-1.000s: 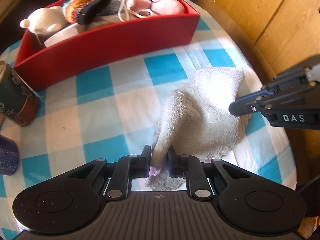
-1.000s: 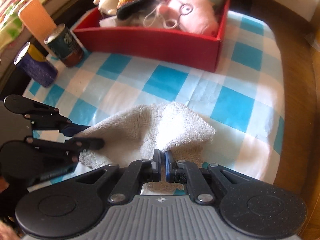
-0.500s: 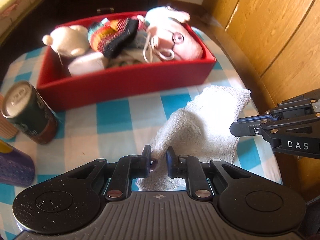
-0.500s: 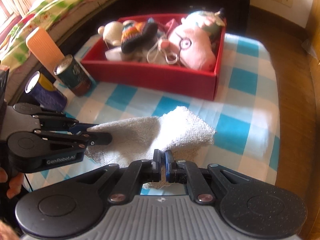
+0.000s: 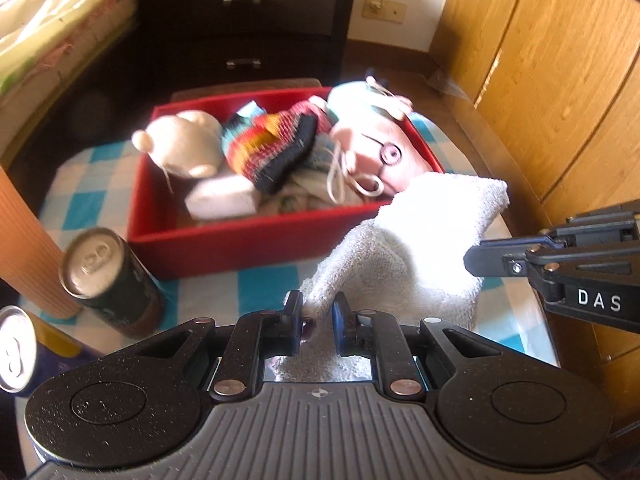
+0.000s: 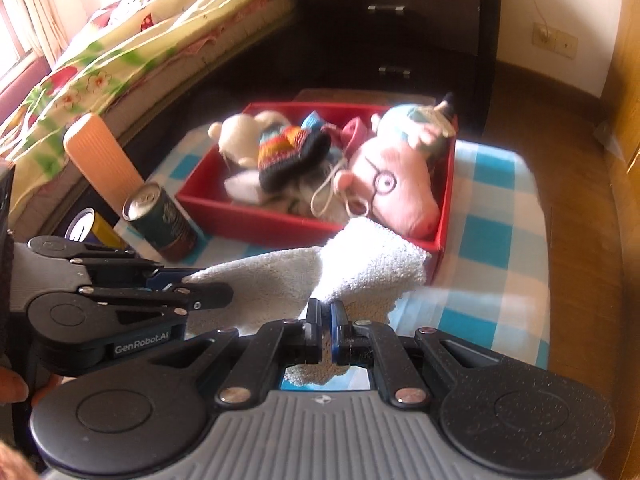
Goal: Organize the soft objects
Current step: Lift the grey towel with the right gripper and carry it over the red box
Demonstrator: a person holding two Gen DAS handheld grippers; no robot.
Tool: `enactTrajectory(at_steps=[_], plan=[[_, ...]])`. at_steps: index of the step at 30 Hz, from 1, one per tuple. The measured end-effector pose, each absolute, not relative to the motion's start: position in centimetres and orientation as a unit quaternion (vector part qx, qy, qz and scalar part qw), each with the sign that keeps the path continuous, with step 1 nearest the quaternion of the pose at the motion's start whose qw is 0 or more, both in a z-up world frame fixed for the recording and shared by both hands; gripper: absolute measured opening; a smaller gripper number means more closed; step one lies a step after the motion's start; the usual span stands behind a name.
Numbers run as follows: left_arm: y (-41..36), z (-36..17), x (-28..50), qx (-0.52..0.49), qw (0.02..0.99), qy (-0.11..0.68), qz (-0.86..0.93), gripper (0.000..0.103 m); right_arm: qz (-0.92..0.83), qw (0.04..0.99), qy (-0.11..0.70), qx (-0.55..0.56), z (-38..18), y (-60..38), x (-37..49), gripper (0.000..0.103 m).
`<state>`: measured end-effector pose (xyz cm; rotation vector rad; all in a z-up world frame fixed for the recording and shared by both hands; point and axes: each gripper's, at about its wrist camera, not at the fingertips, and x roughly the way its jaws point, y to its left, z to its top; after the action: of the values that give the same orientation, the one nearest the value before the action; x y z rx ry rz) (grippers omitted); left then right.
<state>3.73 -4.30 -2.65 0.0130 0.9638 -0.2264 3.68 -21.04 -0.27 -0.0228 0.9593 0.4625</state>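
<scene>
A white terry towel (image 5: 420, 240) hangs between both grippers above the blue-checked tablecloth (image 5: 268, 284). My left gripper (image 5: 317, 322) is shut on one corner of it. My right gripper (image 6: 326, 330) is shut on another corner of the towel (image 6: 352, 268). The towel's far fold reaches the front right rim of the red box (image 5: 240, 240), which holds a pink pig plush (image 5: 380, 152), a striped knit hat (image 5: 272, 144) and a cream plush (image 5: 184, 144). The box also shows in the right wrist view (image 6: 256, 220).
A dark can (image 5: 108, 280), a purple-yellow can (image 5: 24, 352) and an orange ribbed cylinder (image 5: 24, 240) stand left of the box. A dark drawer unit (image 5: 248, 20) is behind, a wooden wardrobe (image 5: 560, 60) to the right, a bed (image 6: 120, 40) at left.
Both grippers have lifted the towel off the tablecloth and carried it toward the red box. The towel's far fold now overlaps the box's front right rim.
</scene>
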Motion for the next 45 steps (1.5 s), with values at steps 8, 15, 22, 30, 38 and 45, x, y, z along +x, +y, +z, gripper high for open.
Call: enactTrajectory(at_steps=[8,15,22,30,38,45], plan=[[-4.2,-0.9,4.6,0.009,0.893,0.440,-0.095,0.014,0.216,0.872,0.439,-0.010,0.9,-20.3,4.4,0.000],[-4.3,-0.1,5.5,0.022,0.900,0.427,-0.083,0.014,0.212,0.880,0.426,-0.010,1.6,-19.8,5.1,0.000],[-3.9,0.6,7.1,0.017,0.906,0.417,-0.074,0.014,0.208,0.886,0.415,-0.007,2.2,-19.4,6.2,0.000],[-3.6,1.7,9.2,0.011,0.912,0.404,-0.066,0.014,0.197,0.897,0.395,-0.006,3.4,-19.3,7.7,0.000],[-3.7,2.0,11.8,0.000,0.916,0.396,-0.057,0.014,0.184,0.907,0.379,-0.003,3.9,-19.3,10.2,0.000],[-3.5,1.8,14.4,-0.002,0.918,0.394,-0.044,0.014,0.182,0.916,0.359,-0.002,4.0,-18.4,12.4,0.000]])
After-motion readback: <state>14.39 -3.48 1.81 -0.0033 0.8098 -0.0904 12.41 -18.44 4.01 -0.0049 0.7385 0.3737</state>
